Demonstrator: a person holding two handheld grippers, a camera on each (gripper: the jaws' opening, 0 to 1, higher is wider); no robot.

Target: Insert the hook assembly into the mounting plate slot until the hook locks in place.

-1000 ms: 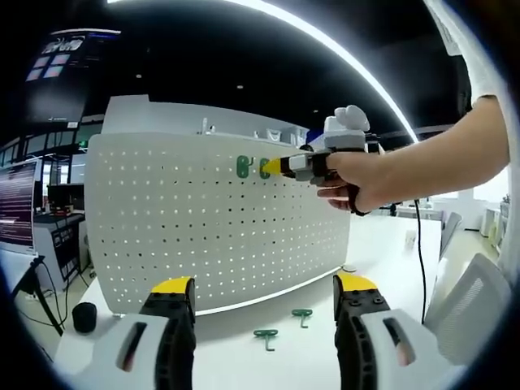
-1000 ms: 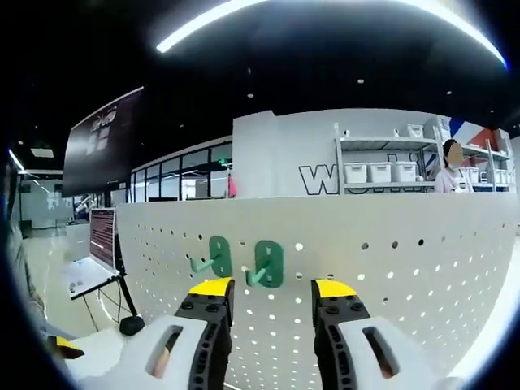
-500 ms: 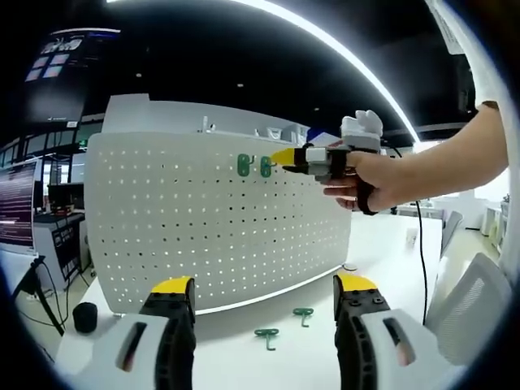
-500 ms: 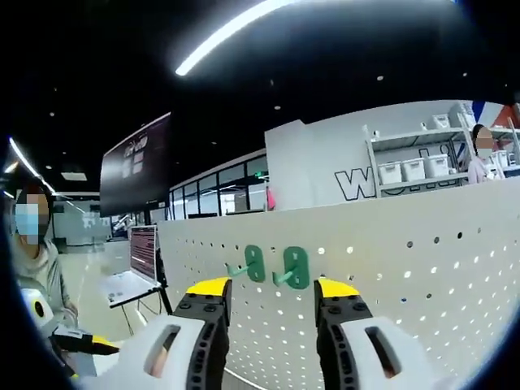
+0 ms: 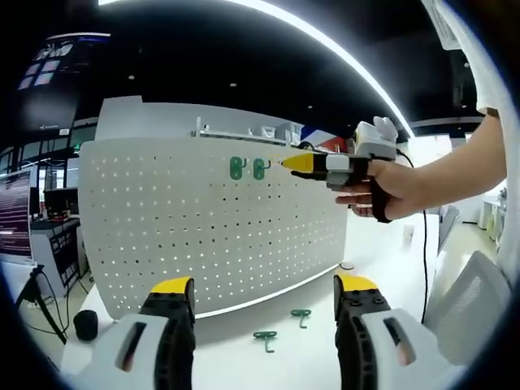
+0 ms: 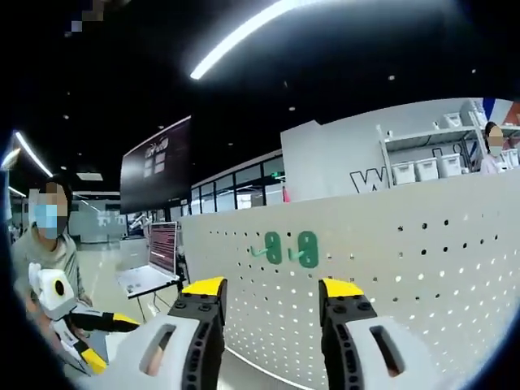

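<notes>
A white pegboard mounting plate (image 5: 219, 227) (image 6: 406, 268) stands upright on the table. Two green hooks (image 5: 248, 168) (image 6: 291, 248) hang side by side in its top rows. Two more green hooks (image 5: 266, 336) (image 5: 302, 314) lie on the table in front of the plate. My left gripper (image 5: 262, 313) is open and empty, low in front of the plate. My right gripper (image 6: 268, 292) is open and empty, a short way back from the hung hooks. In the left gripper view the right gripper (image 5: 302, 163) is held by a hand at the plate's top right.
A white table (image 5: 309, 357) carries the plate. A cable (image 5: 422, 252) hangs at the right, and a black round object (image 5: 85, 323) sits at the table's left corner. A person (image 6: 49, 252) stands at the left in the right gripper view; shelves (image 6: 422, 162) with bins lie behind.
My right gripper has drawn back to the right, away from the hung hooks, which look smaller now. The left gripper has hardly moved.
</notes>
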